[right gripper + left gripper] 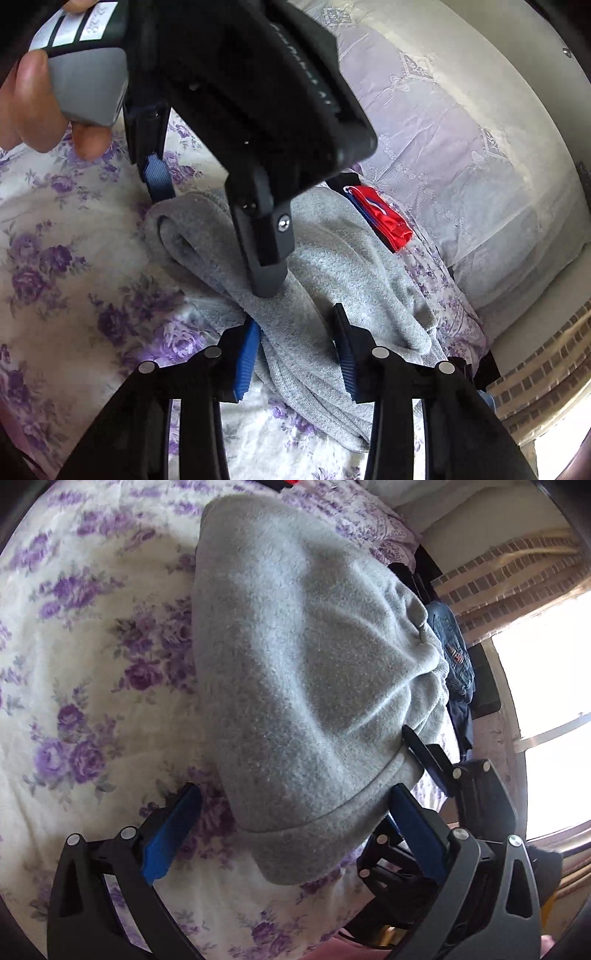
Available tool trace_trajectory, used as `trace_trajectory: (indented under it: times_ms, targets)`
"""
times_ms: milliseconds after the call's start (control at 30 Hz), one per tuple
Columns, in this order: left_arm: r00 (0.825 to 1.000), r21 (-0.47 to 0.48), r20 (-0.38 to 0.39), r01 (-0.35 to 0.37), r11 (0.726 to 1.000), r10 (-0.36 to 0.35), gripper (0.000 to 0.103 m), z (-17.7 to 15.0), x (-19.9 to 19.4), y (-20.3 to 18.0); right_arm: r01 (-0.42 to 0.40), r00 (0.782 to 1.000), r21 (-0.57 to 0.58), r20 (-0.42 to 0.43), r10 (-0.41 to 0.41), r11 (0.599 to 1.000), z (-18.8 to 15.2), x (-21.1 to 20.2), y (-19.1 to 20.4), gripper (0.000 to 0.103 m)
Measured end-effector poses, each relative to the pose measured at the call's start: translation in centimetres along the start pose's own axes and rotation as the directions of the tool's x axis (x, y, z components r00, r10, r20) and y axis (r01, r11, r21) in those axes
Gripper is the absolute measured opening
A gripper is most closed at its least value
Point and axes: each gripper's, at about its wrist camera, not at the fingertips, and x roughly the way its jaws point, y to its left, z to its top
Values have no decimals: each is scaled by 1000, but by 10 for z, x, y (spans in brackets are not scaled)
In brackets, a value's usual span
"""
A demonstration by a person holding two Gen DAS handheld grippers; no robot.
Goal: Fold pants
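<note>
My left wrist camera looks closely down on the grey pants point(295, 686); my right faces them from the side, both sharing the floral bed point(92, 635).

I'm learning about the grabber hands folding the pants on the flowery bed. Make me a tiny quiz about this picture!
1. True or false: the soft grey fleece pants lie on a white bedspread with purple flowers.
2. Pick one: the shiny folded cloth behind the pants is A) green, B) red and blue, C) yellow.
3. Fill in: the left gripper has its blue-padded fingers spread ____ around the pants' hem.

Key: 1 true. 2 B. 3 open. The right gripper is open too, with grey fabric between its fingers.
</note>
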Motion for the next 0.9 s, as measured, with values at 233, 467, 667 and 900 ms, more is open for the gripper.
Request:
trace_trajectory:
  times_ms: [233, 467, 667, 900]
  targets:
    - [993, -78, -37, 105, 991, -108, 99, 10, 14, 2, -20, 1000, 60, 10, 20, 998, -4, -4, -9, 39]
    - [988, -1, -28, 153, 988, -153, 69, 12, 13, -10, -95, 995, 104, 17, 94, 990, -9, -10, -17, 44]
    - [991, 47, -13, 136, 990, -135, 63, 6, 22, -1, -175, 984, 589, 139, 114, 789, -41, -30, -136, 80]
    - [991, 85, 27, 126, 988, -129, 64, 1, 17, -5, -233, 922, 893, 76, 380, 386, -110, 77, -220, 84]
